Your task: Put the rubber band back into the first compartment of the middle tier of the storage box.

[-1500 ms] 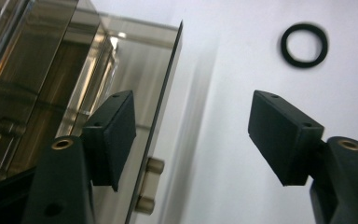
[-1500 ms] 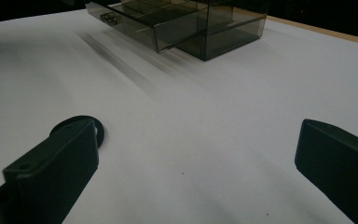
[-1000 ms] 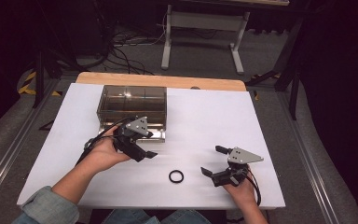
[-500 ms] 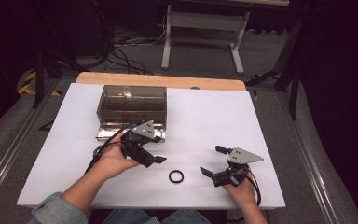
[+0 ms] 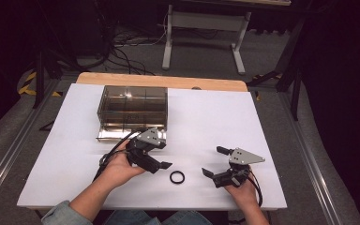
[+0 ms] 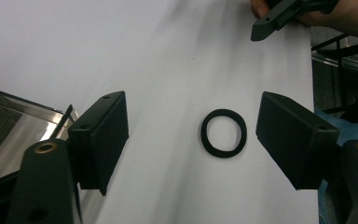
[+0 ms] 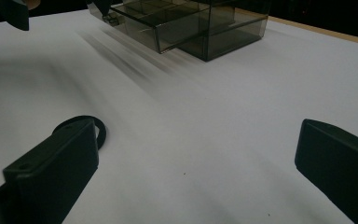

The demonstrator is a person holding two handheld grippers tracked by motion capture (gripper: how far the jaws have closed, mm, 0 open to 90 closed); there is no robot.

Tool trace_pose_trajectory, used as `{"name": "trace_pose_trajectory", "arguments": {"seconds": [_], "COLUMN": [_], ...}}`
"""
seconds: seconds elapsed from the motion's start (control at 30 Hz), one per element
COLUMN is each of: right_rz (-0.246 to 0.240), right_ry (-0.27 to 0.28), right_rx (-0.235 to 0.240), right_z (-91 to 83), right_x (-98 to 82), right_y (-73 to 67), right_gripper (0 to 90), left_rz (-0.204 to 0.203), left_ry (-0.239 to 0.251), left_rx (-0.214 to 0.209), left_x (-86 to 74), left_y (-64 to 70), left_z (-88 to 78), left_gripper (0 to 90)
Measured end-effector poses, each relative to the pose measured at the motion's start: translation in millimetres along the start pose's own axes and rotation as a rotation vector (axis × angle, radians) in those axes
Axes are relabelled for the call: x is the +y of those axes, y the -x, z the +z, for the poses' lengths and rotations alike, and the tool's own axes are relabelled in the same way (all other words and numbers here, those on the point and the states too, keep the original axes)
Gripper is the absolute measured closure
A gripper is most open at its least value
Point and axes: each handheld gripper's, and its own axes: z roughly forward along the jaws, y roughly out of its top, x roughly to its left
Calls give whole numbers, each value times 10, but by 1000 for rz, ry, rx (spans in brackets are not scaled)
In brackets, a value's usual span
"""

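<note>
While lying flat on the white tabletop (image 5: 272, 122), small black rubber ring (image 5: 177, 177) sits between both claws: left claw (image 5: 161, 164) released just beside it, jaws apart; right claw (image 5: 214, 161) released, empty. Smoky clear plastic drawer box (image 5: 132, 107) behind.

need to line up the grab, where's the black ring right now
In the high view the black ring lies flat on the white table near its front edge, between the left gripper and the right gripper, nearer the left.
</note>
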Motion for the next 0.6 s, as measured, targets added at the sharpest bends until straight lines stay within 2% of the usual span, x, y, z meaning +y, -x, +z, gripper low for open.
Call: {"name": "trace_pose_trajectory", "arguments": {"seconds": [0.6], "right_rz": [4], "right_ry": [1], "right_rx": [3], "right_z": [-3], "right_x": [1], "right_y": [-2], "right_gripper": [0], "left_rz": [-13], "left_ry": [-36], "left_rx": [-4], "left_x": [-21], "left_y": [63], "left_z": [183], "left_gripper": [292]}}
